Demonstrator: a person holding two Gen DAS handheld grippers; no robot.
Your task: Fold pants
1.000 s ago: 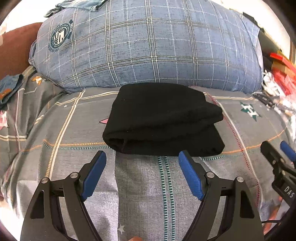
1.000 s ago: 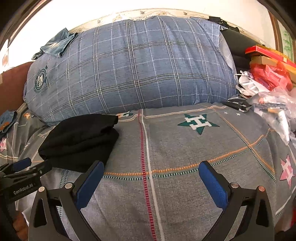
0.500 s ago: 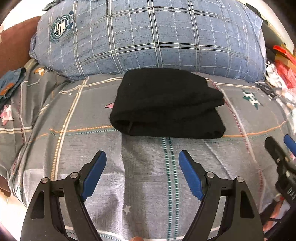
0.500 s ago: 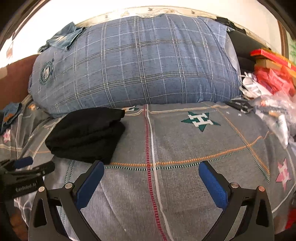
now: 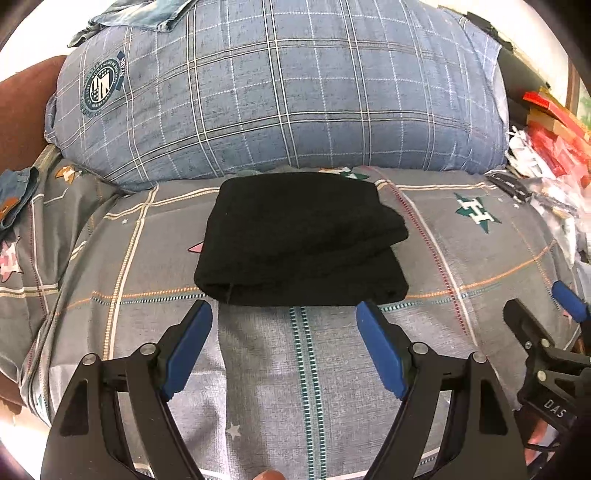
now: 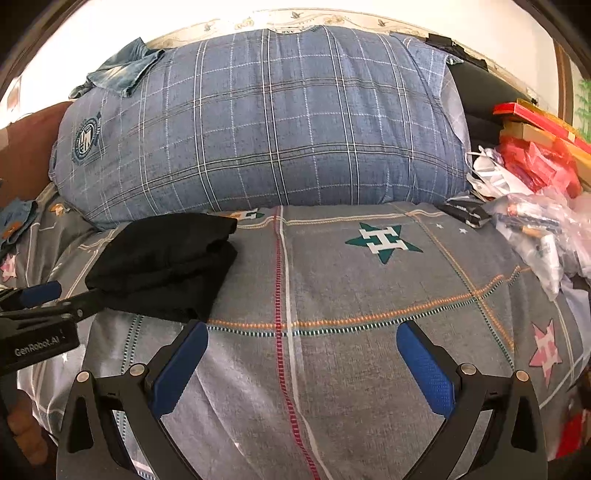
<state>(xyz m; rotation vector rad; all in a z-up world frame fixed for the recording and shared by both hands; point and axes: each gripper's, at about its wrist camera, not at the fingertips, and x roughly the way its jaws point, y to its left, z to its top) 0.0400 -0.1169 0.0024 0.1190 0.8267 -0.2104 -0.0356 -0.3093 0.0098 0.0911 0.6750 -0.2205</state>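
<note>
Left wrist view: the bed point(image 5: 110, 258) carries a grey cover with plaid lines and star motifs. Against its far edge lies a large blue plaid pillow point(image 5: 280, 92) bearing a round emblem at its left end. A piece of denim cloth point(image 5: 144, 14) rests on the pillow's upper left corner.

The black pants point(image 5: 299, 240) lie folded into a compact rectangular stack on the bed, just in front of the pillow. Layered edges show at the right side of the stack; a rounded fold faces the near edge of the bed.

The left tool point(image 5: 284, 332) hovers over the bed near its near edge, jaws wide apart and holding nothing. Its blue pads point(image 5: 188, 347) sit just short of the near fold of the pants, not touching it.

The right tool point(image 5: 546, 314) enters at the right border of this view, beside the left tool.

Right wrist view: the right tool point(image 6: 301, 354) is likewise spread wide and empty, over bare cover point(image 6: 351, 295) to the right of the pants point(image 6: 162, 262). The left tool point(image 6: 44, 302) appears at the left border, close to the near left corner of the stack.

Red boxes point(image 6: 535, 147) and plastic bags point(image 6: 546, 229) are piled along the right edge of the bed.
</note>
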